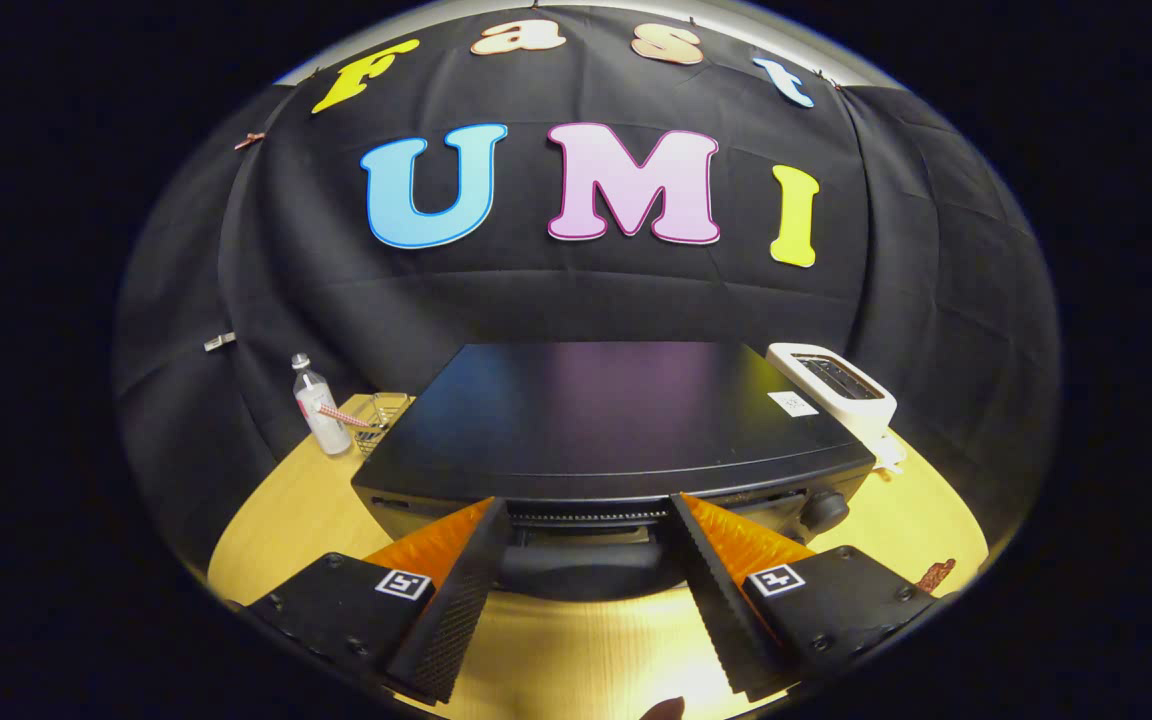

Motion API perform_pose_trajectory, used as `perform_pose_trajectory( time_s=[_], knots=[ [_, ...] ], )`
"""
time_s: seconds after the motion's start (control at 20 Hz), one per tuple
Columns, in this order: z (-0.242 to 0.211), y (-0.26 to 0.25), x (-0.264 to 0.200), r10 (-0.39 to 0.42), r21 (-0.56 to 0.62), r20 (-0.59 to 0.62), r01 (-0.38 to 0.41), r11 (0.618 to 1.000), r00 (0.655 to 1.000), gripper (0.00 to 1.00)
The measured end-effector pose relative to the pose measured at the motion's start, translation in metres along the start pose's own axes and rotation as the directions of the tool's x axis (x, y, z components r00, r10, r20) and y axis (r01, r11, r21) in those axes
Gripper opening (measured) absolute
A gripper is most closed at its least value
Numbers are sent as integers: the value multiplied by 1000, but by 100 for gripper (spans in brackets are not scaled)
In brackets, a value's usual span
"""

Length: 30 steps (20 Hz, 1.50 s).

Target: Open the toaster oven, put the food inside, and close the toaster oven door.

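Black toaster oven (616, 420) sits mid tabletop (276, 520), pale wood, seen from above its front edge. Tool (586, 540) fingers spread wide apart, gripping nothing; tips sit at the oven's front top edge, one on each side of the dark door handle (581, 568), which lies between them, just below the oven's lip. Can't tell if the tips touch the oven. Door looks closed. Knob (824, 510) on the oven's front, right of the handle, beyond the right finger. White slot toaster (841, 390) behind the oven's right rear corner, just beside it. Clear bottle (321, 408) with white label upright off the oven's left rear corner, a small wire basket (383, 418) between bottle and oven. Small reddish-brown piece (934, 574) on the tabletop well right of the oven's front, possibly the food, too small to tell.
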State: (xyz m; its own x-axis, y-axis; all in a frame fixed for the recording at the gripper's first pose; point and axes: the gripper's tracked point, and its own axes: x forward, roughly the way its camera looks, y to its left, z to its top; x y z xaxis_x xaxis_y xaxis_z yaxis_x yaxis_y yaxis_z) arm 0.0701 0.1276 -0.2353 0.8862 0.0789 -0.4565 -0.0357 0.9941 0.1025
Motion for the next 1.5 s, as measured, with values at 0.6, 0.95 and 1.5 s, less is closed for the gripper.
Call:
perform_pose_trajectory(
  time_s=[0.6,0.95,1.5],
  knots=[
    [-45,-3,-46,7,-3,23,-7,1000,1000,99],
    [-72,-3,-57,7,15,-52,-6,1000,999,99],
    [-129,0,-68,9,3,-219,-9,1000,976,99]
  ],
)
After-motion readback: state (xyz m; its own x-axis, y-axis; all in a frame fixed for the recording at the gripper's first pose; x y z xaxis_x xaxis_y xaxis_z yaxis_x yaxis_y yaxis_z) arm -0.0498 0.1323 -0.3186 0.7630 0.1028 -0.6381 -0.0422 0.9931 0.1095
